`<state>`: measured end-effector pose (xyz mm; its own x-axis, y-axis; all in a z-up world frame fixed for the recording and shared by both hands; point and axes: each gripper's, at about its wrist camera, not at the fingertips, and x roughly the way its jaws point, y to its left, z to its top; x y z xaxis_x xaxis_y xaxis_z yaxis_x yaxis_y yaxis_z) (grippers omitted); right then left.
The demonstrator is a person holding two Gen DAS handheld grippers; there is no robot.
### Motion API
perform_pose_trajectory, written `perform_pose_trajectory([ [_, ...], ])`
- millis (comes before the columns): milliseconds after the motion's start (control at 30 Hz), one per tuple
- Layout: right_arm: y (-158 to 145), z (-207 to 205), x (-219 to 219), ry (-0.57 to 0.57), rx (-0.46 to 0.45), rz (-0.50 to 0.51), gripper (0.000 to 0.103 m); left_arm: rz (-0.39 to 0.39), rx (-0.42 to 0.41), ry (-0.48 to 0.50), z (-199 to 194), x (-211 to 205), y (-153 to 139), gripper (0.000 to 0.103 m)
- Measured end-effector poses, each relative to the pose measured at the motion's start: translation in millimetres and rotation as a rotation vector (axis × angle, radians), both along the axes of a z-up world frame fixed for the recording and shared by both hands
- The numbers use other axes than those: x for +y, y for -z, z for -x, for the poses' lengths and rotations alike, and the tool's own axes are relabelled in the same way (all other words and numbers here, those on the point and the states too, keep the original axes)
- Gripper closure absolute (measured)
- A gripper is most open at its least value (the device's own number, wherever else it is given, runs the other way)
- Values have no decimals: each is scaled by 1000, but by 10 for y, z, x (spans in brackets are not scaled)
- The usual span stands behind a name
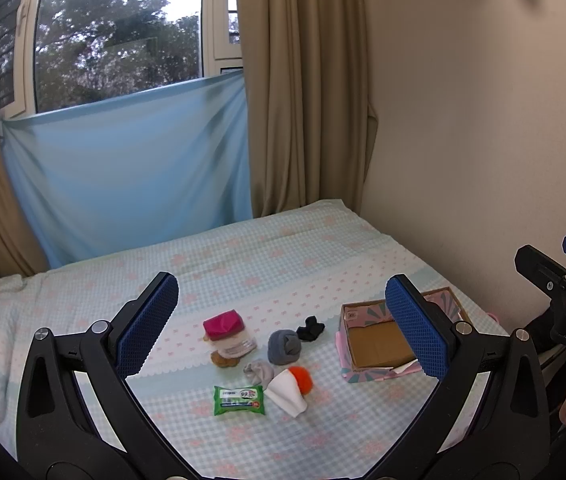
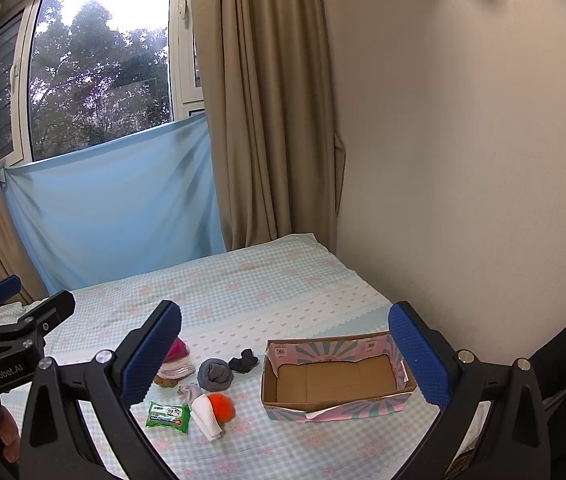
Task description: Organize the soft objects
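Observation:
Soft items lie in a cluster on the bed: a pink-topped plush toy (image 1: 227, 336) (image 2: 175, 362), a rolled grey sock (image 1: 283, 346) (image 2: 214, 374), a black sock (image 1: 310, 328) (image 2: 244, 360), a light grey cloth (image 1: 259, 371), a white sock with an orange pom-pom (image 1: 291, 390) (image 2: 213, 410), and a green wipes pack (image 1: 239, 400) (image 2: 168, 416). An open pink cardboard box (image 1: 379, 344) (image 2: 335, 380) sits to their right, with nothing inside. My left gripper (image 1: 283, 328) and right gripper (image 2: 283, 356) are both open and hold nothing, above the bed's near side.
The bed (image 1: 283, 248) has a light checked sheet. A wall (image 2: 463, 160) runs along its right side. A beige curtain (image 1: 303, 100), a blue cloth (image 1: 123, 180) and a window (image 1: 115, 32) stand behind the bed.

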<state>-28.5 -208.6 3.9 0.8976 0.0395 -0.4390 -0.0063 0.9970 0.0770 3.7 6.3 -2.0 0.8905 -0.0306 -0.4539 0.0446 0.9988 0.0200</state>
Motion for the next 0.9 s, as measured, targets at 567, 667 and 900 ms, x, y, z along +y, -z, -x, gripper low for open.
perform_pose_trajectory([
  [567,-51,-35,-34,-18,27,-10,0,8,46,-16,-29,-9,-41,0],
  [667,-73,-64,-38,-43,36,-9,0,9,56,-33,-38,38,-63,0],
  [900,34,-70,125,-112,28,7,0,14,85,-60,69,376,117,0],
])
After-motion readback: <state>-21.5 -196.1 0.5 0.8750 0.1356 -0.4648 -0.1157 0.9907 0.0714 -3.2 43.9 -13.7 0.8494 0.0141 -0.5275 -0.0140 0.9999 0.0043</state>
